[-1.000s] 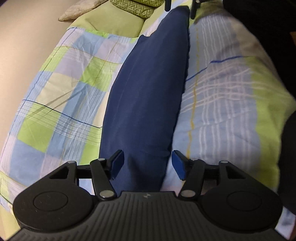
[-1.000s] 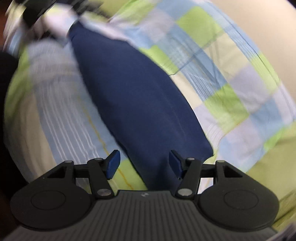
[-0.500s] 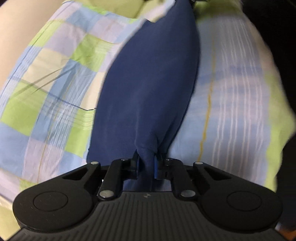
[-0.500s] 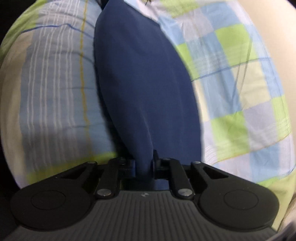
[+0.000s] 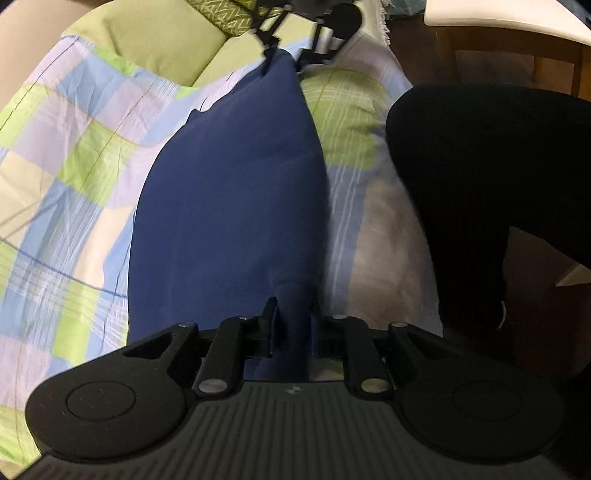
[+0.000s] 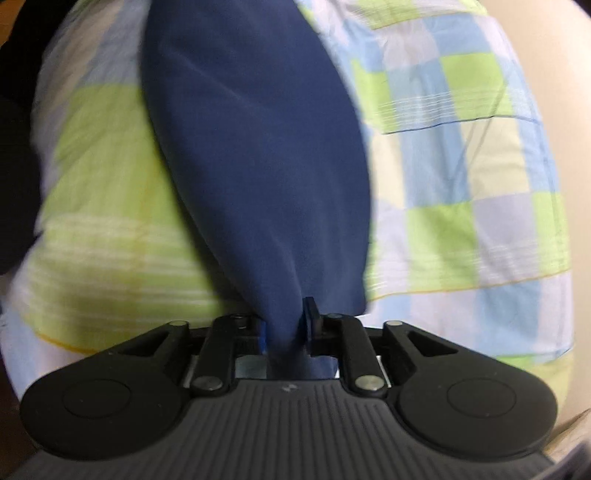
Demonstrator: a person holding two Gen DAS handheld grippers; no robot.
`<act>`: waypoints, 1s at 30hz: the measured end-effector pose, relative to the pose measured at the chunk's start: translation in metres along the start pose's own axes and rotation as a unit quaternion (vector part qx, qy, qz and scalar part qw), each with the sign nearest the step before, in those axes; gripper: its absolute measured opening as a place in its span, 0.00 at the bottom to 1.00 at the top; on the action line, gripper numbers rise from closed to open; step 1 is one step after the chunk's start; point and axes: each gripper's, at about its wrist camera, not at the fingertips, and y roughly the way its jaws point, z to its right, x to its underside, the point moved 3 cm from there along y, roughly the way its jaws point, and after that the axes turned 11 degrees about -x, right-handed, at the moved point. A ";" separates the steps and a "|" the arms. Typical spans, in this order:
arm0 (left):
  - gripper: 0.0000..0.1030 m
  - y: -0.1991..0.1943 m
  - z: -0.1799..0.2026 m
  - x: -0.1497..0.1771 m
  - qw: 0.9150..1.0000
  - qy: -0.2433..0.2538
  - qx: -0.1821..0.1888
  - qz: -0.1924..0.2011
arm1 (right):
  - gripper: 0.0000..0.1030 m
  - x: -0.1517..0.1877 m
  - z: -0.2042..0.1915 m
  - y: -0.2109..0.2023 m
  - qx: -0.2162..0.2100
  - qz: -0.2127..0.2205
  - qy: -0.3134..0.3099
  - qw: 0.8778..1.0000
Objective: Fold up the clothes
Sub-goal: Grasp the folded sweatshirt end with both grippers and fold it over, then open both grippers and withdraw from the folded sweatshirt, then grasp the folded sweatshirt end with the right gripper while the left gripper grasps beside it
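Note:
A long navy blue garment (image 5: 229, 206) stretches across the checked bedsheet (image 5: 74, 177). My left gripper (image 5: 291, 325) is shut on its near end, the cloth bunched between the pads. My right gripper (image 6: 284, 328) is shut on the opposite end of the same garment (image 6: 255, 147), and it also shows at the far end in the left wrist view (image 5: 291, 51). The cloth hangs taut between the two grippers, lifted a little off the sheet (image 6: 461, 184).
A green pillow (image 5: 155, 40) and a patterned cushion (image 5: 218, 11) lie at the head of the bed. The person's dark-clothed leg (image 5: 480, 192) stands at the bed's right edge. A pale wall (image 6: 554, 74) borders the other side.
Both grippers closed on the ends of the navy garment, then raised it and pulled it taut. The left view has swung so the person's leg and the floor show.

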 end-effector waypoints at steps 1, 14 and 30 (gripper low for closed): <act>0.26 -0.005 -0.003 0.004 1.000 -0.004 -0.001 0.000 | 0.25 0.003 -0.003 0.000 0.002 -0.006 0.010 1.000; 0.30 -0.060 -0.048 0.079 0.994 -0.056 -0.095 0.000 | 0.49 -0.120 -0.044 -0.103 0.013 0.165 0.145 0.975; 0.43 -0.027 -0.078 0.125 0.985 -0.124 -0.109 0.058 | 0.55 -0.242 -0.072 -0.057 0.016 0.131 0.039 0.990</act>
